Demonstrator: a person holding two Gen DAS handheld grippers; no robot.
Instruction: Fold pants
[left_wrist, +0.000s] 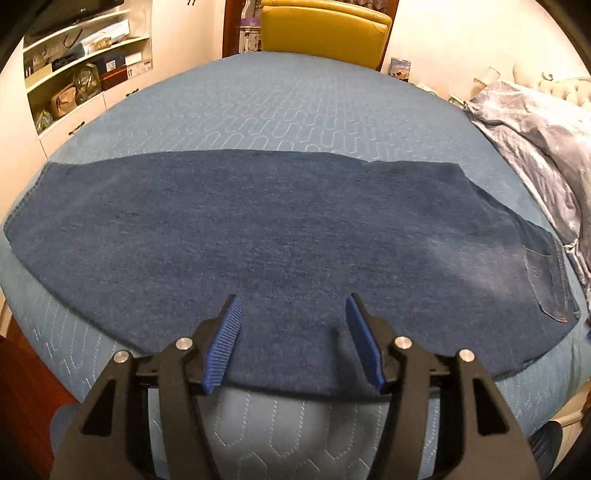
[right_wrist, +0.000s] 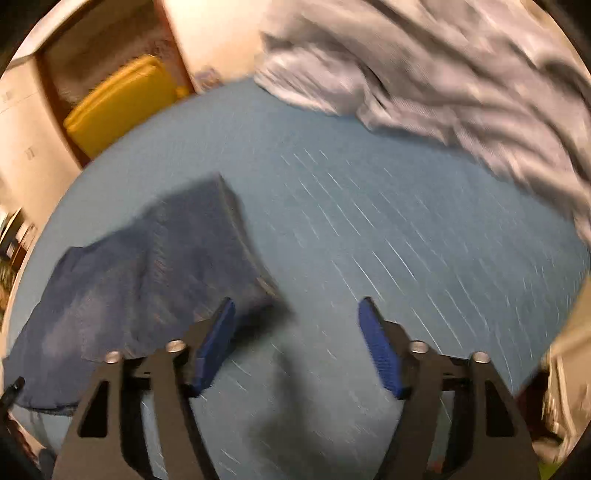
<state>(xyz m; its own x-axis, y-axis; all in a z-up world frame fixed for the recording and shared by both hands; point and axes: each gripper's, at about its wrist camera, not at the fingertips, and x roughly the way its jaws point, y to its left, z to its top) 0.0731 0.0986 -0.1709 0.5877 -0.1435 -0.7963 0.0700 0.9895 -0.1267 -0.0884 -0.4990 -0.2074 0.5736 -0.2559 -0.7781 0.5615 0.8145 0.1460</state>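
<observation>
Dark blue denim pants (left_wrist: 280, 229) lie flat across the bed, folded lengthwise, leg hems at the left and the waist with a back pocket (left_wrist: 546, 284) at the right. My left gripper (left_wrist: 293, 306) is open, with its blue pads over the near edge of the pants at mid-length. In the blurred right wrist view the waist end of the pants (right_wrist: 147, 288) lies at the left. My right gripper (right_wrist: 297, 310) is open and empty above the bed, just right of the waist corner.
The bed has a light blue quilted cover (left_wrist: 280, 107) (right_wrist: 369, 229). A crumpled grey-blue duvet (left_wrist: 539, 147) (right_wrist: 443, 81) is piled at the right side. A yellow chair (left_wrist: 325, 29) stands beyond the far edge, and white shelves (left_wrist: 85, 66) at the far left.
</observation>
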